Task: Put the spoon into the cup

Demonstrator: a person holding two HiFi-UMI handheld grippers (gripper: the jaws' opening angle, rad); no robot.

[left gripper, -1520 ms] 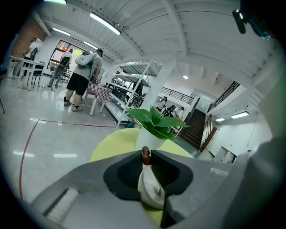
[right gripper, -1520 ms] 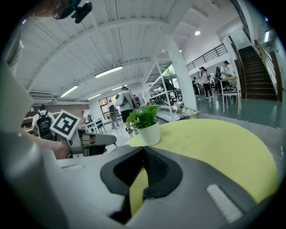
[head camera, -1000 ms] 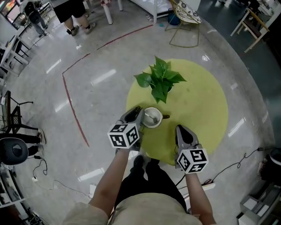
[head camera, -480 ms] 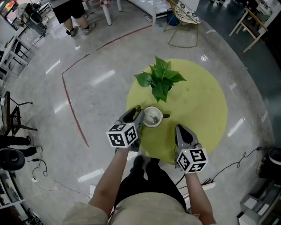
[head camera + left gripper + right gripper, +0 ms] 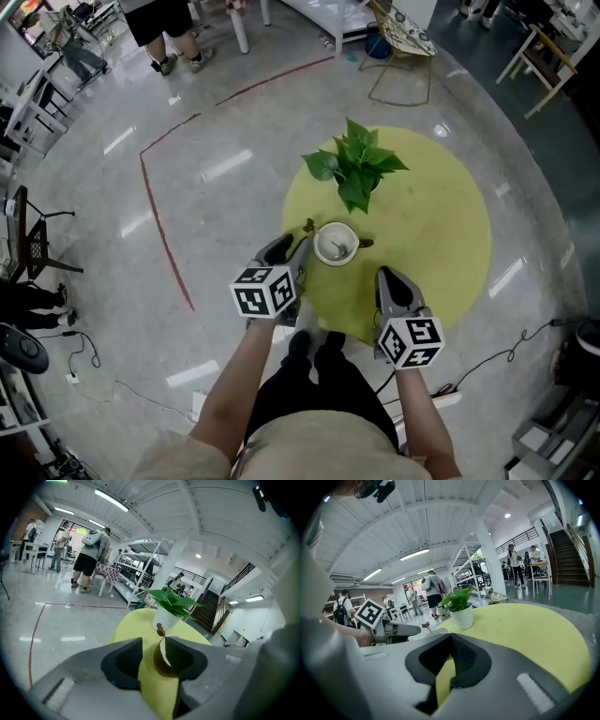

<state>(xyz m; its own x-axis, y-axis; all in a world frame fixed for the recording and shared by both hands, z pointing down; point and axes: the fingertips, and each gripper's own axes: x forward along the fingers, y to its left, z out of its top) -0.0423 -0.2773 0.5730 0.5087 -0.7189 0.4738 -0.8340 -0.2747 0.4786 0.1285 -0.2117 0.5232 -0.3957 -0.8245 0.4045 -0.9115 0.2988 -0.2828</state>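
Left gripper (image 5: 289, 249) has drawn back from the cup (image 5: 336, 244); its jaws have opened and stand apart with nothing between them. Both forearms reach forward, with the grippers pitched slightly downward. Right gripper (image 5: 391, 277) hovers over the near edge of the tabletop (image 5: 441, 234), jaws together and empty. Spoon (image 5: 309, 226) stands in the cup, its handle projecting over the left rim. Potted plant (image 5: 358, 169) sits beyond.

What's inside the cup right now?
The spoon sits in the cup, its brown handle end poking over the rim. The cup's bottom beneath the spoon's bowl is covered.
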